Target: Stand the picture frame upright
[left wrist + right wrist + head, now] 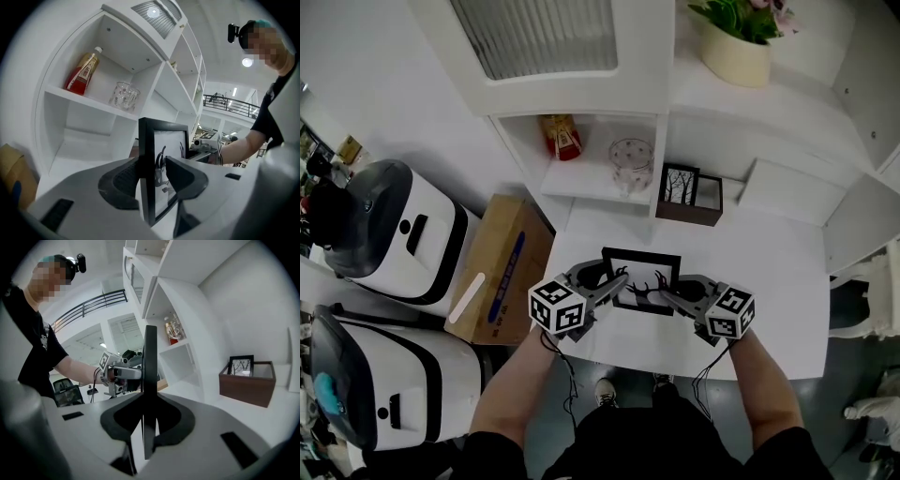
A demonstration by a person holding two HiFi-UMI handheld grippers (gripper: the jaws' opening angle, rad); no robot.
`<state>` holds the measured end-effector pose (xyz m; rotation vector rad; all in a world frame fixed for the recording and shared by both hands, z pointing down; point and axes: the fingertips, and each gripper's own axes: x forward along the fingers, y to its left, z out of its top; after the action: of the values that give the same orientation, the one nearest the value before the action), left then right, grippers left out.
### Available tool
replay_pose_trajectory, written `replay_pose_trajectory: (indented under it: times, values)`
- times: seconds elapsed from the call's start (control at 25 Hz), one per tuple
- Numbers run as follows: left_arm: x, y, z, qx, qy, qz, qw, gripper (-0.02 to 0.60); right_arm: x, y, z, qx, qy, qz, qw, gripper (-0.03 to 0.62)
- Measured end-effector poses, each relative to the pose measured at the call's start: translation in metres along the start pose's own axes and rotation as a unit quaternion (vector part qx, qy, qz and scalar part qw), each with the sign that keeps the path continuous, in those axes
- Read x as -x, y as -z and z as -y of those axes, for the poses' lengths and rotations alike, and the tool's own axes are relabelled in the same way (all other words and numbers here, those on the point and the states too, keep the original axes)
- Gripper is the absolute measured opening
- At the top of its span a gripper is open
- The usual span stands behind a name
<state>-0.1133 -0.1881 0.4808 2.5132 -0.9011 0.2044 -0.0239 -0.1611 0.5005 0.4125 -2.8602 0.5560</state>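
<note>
Pinching the picture frame (641,270) with the right gripper (667,292), the left gripper (614,281) slack around its edge, the person should seat its base flat before releasing.

The white table (769,300) lies bare right of the picture frame (639,279), but a brown box (689,214) and the shelf unit (591,192) block the back edge.

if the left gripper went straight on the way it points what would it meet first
The picture frame: it stands between the left gripper's open fingers and would seat deeper. Past it, probably the right gripper, holding the far edge; depth is unclear.
</note>
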Motion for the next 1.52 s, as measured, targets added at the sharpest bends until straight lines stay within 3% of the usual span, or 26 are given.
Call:
replay_pose_trajectory:
  times: [0.72, 1.52]
  values:
    - [-0.055, 0.004, -0.065, -0.013, -0.036, -0.027, 0.9989, 0.176, -0.035, 0.019, 0.089, 0.019, 0.056, -0.056, 0.997, 0.071]
    - [-0.065, 0.004, -0.102, -0.039, -0.052, -0.053, 0.9964, 0.176, -0.068, 0.031, 0.122, 0.007, 0.111, -0.075, 0.991, 0.103]
